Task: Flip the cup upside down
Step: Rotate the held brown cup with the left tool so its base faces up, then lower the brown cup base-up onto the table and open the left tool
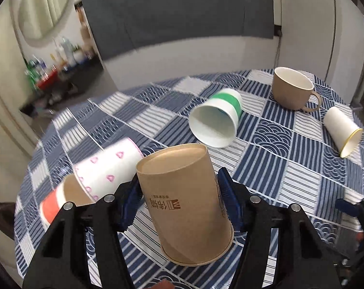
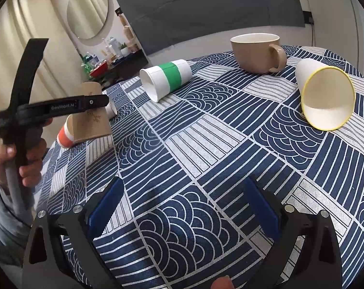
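My left gripper is shut on a brown kraft paper cup, held upside down and slightly tilted, base up, rim close to the tablecloth. From the right wrist view the same brown cup sits in the left gripper at the table's left edge, its rim at or just above the cloth. My right gripper is open and empty, low over the near part of the table.
On the blue patterned tablecloth: a green-banded paper cup on its side, a yellow-rimmed white cup on its side, an upright tan mug, a pink-heart cup and an orange-banded cup lying beside the left gripper.
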The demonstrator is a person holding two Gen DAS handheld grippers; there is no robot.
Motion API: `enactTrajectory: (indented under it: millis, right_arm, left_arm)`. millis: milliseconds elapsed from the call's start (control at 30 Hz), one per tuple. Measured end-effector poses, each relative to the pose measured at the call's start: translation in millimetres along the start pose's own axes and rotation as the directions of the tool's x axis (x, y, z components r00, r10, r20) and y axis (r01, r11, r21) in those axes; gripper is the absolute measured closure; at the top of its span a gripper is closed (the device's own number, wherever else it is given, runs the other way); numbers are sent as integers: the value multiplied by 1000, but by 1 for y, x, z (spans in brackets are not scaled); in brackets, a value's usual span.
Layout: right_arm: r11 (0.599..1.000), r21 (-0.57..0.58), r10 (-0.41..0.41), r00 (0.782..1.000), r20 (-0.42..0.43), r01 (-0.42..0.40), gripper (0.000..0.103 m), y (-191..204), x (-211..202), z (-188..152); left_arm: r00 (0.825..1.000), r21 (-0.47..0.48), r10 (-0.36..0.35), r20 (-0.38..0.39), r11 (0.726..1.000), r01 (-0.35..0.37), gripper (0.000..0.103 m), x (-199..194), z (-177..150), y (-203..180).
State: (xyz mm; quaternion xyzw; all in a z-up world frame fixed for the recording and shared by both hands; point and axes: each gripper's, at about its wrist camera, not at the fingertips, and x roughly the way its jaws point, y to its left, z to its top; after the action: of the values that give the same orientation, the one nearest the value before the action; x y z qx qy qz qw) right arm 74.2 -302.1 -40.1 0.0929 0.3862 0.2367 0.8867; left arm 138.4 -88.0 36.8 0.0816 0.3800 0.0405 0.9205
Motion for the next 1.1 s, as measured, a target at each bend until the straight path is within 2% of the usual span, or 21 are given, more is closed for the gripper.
enactTrajectory:
  millis: [100,333,400,500,600,700,833,1100]
  right_arm:
    - [1000,-1,1,1000,-1,-1,8,0,0,0]
    - [1000,1,0,1000,-2,0,8,0,0,0]
    - [1000,2,-1,1000,-3,1,8,0,0,0]
    - [1000,4,-2,1000,-6,2,8,0,1,0]
    - [1000,9,-7,1000,-9,7,8,0,2,0]
    - [1000,13,-9,1000,-12,9,8,-1,3,0]
    - [1000,14,-16,1000,-14,16,8,-1,3,-1]
    - [999,-5,-47,999,-25,47,8,4,5,-1]
  left_arm:
    - [998,35,44,43,998,-46,42,-1,-8,-6]
    - [997,37,75,23,996,-76,40,8,-21,-5]
    - [996,38,78,39,996,-79,40,5,-26,-4]
    - [997,46,72,29,996,-73,30,2,-35,-3]
    - [995,43,89,43,995,-91,29,-2,-43,0]
    - [995,47,88,54,995,-90,15,-6,-47,2]
    - [992,60,96,88,993,-102,10,-18,-50,5]
    - [988,48,75,138,995,-83,8,-41,-57,17]
